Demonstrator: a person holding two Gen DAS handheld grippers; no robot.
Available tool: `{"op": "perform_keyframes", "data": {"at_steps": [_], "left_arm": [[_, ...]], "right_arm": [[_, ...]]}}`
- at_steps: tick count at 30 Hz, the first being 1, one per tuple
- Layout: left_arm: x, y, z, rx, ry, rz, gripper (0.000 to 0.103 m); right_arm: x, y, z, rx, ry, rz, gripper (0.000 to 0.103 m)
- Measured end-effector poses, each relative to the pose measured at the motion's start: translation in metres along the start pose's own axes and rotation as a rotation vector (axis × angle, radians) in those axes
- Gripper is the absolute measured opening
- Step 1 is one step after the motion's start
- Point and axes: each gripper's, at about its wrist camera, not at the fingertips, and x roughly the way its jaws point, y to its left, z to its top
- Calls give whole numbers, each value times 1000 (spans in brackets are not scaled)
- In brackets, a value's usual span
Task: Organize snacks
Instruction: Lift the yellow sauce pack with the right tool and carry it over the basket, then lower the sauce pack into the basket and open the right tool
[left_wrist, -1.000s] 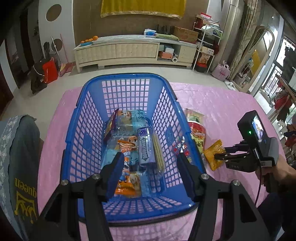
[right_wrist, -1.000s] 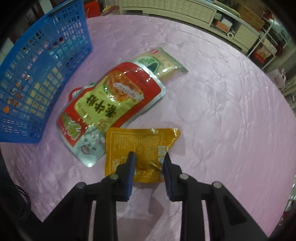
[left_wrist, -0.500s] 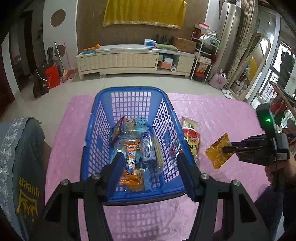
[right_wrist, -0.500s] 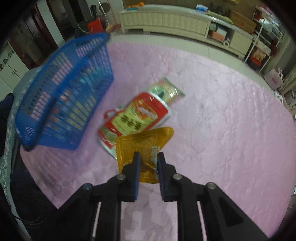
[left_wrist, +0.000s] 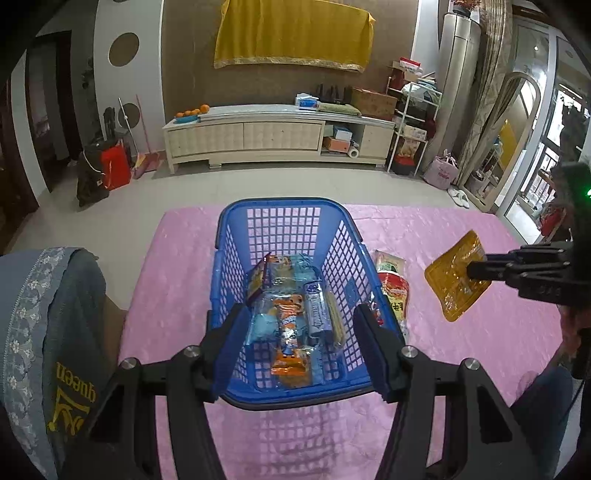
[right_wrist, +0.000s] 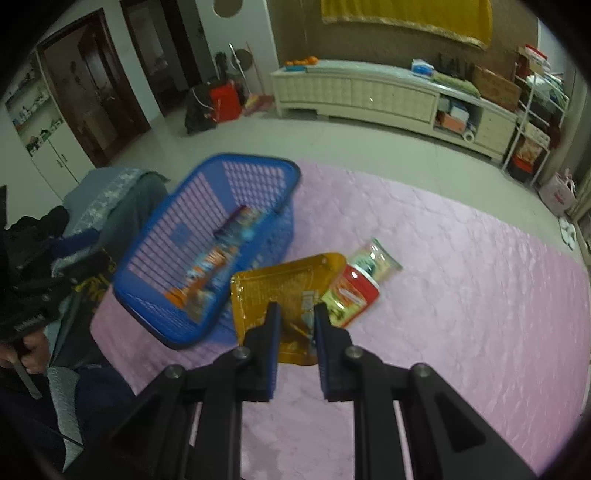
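Note:
A blue plastic basket (left_wrist: 351, 251) stands on the pink cloth and holds several snack packets (left_wrist: 291, 325). My left gripper (left_wrist: 301, 325) is open and empty, above the basket's near end. My right gripper (right_wrist: 297, 314) is shut on an orange snack pouch (right_wrist: 280, 284) and holds it in the air to the right of the basket; the pouch also shows in the left wrist view (left_wrist: 456, 275). A red snack bag (right_wrist: 351, 299) and a green-white packet (right_wrist: 375, 258) lie on the cloth beside the basket (right_wrist: 155, 291).
The pink cloth (right_wrist: 461, 277) covers the table. A grey garment (left_wrist: 48, 314) lies at the table's left edge. A white TV cabinet (left_wrist: 277, 136) stands across the room floor. A person's hand (right_wrist: 27, 356) holds the left gripper's handle.
My right gripper has shut on the orange pouch and lifted it off the cloth, higher and toward the basket. My left gripper has risen and drawn back from the basket.

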Motion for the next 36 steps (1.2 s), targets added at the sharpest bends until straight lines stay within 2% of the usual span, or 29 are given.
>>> {"op": "perform_keyframes", "data": {"at_steps": [14, 27, 32, 36], "left_arm": [[13, 17, 14, 25, 24, 51, 60], [45, 43, 32, 0, 59, 88, 60], [57, 41, 34, 10, 78, 92, 60], [62, 37, 34, 16, 85, 81, 60]], "right_arm": [[24, 39, 53, -75, -14, 9, 21], [78, 57, 87, -176, 47, -82, 22], [95, 55, 91, -202, 62, -179, 22], [103, 53, 95, -205, 69, -197, 22]]}}
